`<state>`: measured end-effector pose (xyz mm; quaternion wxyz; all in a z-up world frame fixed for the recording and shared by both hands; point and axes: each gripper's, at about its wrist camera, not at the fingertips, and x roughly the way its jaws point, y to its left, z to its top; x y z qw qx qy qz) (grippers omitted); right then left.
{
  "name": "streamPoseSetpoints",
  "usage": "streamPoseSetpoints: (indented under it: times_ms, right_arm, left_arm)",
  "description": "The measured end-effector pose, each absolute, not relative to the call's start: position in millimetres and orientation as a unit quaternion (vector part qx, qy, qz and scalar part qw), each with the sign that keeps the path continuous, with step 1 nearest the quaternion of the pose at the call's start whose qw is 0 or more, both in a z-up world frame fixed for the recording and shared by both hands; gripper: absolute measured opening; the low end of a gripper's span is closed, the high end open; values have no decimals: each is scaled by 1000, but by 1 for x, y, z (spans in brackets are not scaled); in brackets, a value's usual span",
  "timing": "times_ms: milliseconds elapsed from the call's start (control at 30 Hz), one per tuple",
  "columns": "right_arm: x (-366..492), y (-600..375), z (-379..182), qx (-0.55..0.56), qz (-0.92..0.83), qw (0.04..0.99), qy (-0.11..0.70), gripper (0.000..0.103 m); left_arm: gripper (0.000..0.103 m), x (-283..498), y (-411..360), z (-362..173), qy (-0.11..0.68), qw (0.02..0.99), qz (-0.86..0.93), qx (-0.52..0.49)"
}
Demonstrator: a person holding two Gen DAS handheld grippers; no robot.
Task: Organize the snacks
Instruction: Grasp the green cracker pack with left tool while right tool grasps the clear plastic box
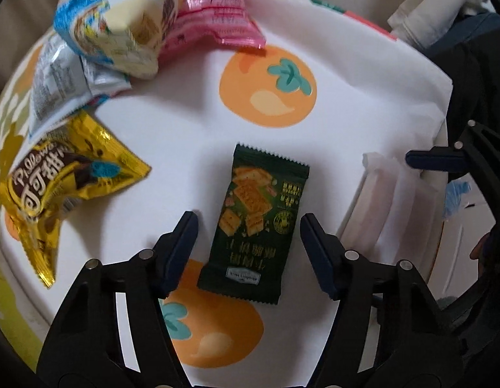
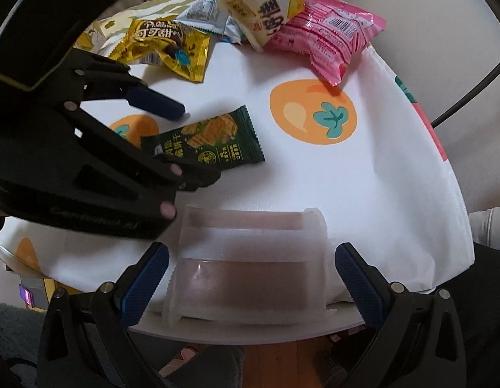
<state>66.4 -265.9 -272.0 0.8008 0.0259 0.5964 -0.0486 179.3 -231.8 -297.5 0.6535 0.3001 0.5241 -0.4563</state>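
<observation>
A round table (image 1: 363, 74) under a white cloth printed with oranges carries the snacks. At its far left edge, in the left wrist view, lies a crinkled gold packet (image 1: 65, 177); behind it a blue-and-white bag (image 1: 120, 29) leans on a pink packet (image 1: 214, 9). Near the middle the dark green cracker packet (image 1: 253, 223) lies flat between the spread fingers of the left gripper (image 1: 249, 226), which grips nothing. I judge it light, slick and brittle inside; pinch it across the short sides. At the near right edge a translucent container (image 2: 250, 258) stands between the open fingers of the right gripper (image 2: 251, 263), untouched. Only the right wrist view shows its stepped compartments.
</observation>
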Motion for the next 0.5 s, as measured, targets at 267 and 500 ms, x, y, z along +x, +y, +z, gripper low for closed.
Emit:
streamPoseSetpoints:
  times_ms: [267, 500]
  right_arm:
    - [70, -268, -281, 20, -44, 794, 606, 99]
    - [68, -268, -284, 15, -36, 794, 607, 97]
  left_arm:
    - [44, 170, -232, -299, 509, 660, -446, 327]
    - [43, 168, -207, -297, 532, 675, -418, 294]
